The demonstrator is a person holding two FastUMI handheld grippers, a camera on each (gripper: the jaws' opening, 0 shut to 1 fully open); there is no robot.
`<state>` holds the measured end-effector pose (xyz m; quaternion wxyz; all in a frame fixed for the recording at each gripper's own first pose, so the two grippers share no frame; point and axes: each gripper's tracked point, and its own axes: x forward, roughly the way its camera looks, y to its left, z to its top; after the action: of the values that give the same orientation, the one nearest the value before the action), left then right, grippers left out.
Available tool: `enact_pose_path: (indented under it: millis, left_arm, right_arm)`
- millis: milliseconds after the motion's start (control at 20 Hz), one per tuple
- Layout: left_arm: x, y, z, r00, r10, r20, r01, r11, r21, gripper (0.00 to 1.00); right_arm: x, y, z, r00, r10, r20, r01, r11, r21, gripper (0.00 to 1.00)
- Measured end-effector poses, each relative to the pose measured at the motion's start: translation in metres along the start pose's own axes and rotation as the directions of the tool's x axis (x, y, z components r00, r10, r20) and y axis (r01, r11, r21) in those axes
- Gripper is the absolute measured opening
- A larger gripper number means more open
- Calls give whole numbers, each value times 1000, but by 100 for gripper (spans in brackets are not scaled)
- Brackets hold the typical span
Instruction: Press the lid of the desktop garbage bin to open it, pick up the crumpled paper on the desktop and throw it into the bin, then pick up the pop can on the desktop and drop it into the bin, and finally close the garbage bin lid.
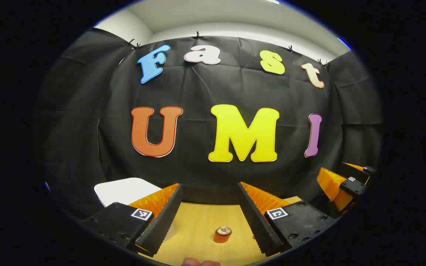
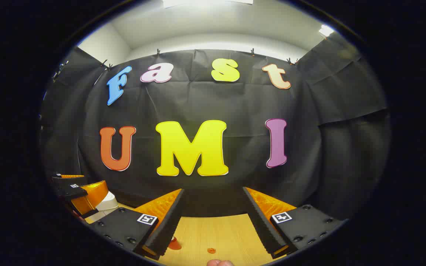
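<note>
An orange pop can stands upright on the wooden table, low down between my left gripper's fingers and some way ahead of them. My left gripper is open and holds nothing. A white bin sits at the left, beyond the left finger. In the right gripper view my right gripper is also open with nothing in it. The can peeks out beside its left finger. The white bin stands at the far left, partly behind the left gripper.
The right gripper hovers at the right edge of the left gripper view. A small orange bit lies on the table. A fingertip shows at the bottom edge. The black cloth wall closes the back.
</note>
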<state>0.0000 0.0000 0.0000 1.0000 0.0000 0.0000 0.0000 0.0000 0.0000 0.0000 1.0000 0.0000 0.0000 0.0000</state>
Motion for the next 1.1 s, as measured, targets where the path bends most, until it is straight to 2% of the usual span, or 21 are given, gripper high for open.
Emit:
enact_pose_path:
  millis: [200, 250, 300, 750, 900, 950, 1100]
  left_arm:
    - [4, 0, -2, 1000, 14, -1, -14, 1000, 12, 96]
    - [3, 2, 0, 1000, 21, 0, -21, 1000, 14, 96]
    - [4, 2, 0, 1000, 27, 0, -27, 1000, 14, 96]
    - [6, 5, -5, 999, 53, -7, -53, 999, 12, 96]
    - [9, 8, -6, 998, 67, -3, -66, 998, 15, 96]
    - [10, 9, -6, 998, 69, -1, -69, 998, 15, 96]
    - [11, 13, -4, 997, 81, 3, -81, 997, 17, 96]
  right_arm:
    - [6, -4, -1, 1000, 8, 2, -8, 1000, -3, 96]
    - [7, -5, -1, 1000, 9, -1, -9, 1000, 0, 93]
    - [7, -5, -3, 1000, 13, -7, -13, 1000, 2, 96]
    - [11, -6, -4, 999, 31, -10, -31, 999, 8, 96]
    - [13, -9, -6, 999, 32, -14, -32, 999, 11, 93]
    - [13, -10, -6, 999, 31, -15, -31, 999, 10, 96]
    - [15, -11, -7, 999, 32, -15, -32, 999, 8, 96]
